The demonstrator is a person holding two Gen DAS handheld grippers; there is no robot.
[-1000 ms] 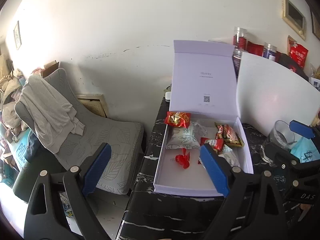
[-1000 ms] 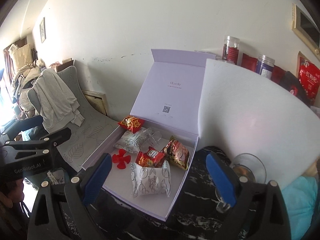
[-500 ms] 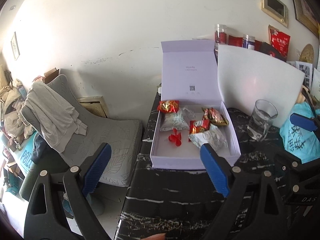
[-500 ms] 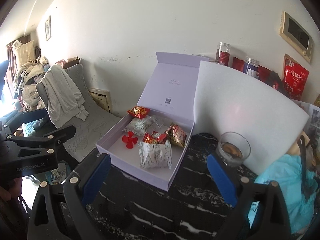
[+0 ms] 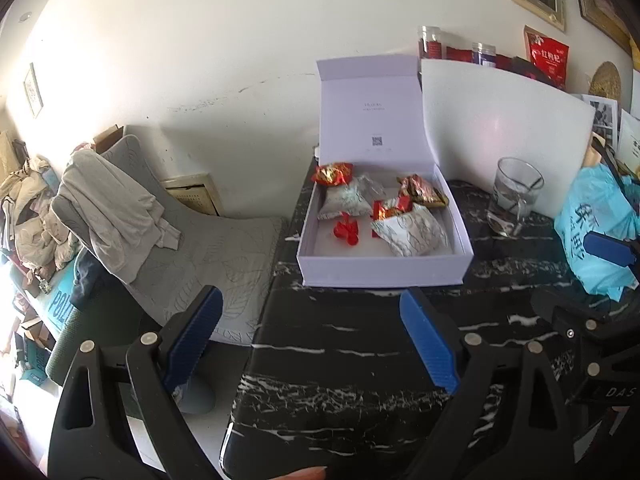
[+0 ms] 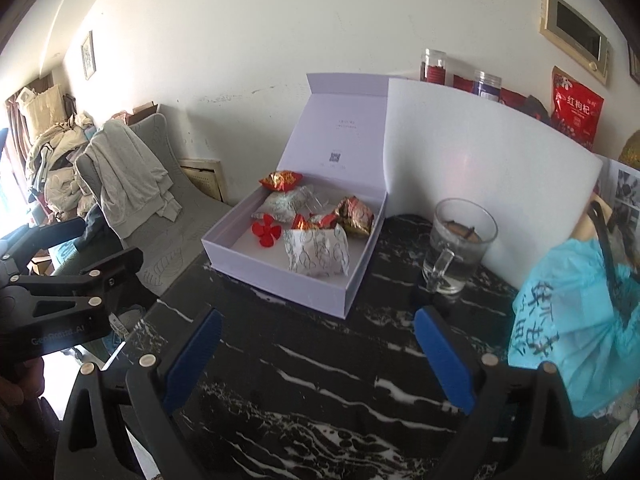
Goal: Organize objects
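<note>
Leftmost, the left tool (image 5: 310, 340) hangs above the black bench (image 5: 360, 360), jaws wide apart and empty. Beyond it the lilac box (image 5: 380, 270) sits lid-up, with snack packets (image 6: 316, 256) and a red flower (image 6: 266, 230) inside. Rightward, a glass mug (image 6: 458, 246) stands near the box; the right tool (image 6: 316, 354) likewise gapes empty.

Gift box (image 5: 382, 268): 1
Snack packets (image 5: 412, 230): 5
Red flower (image 5: 347, 231): 1
Glass mug (image 5: 514, 196): 1
Jars (image 5: 429, 42): 2
</note>
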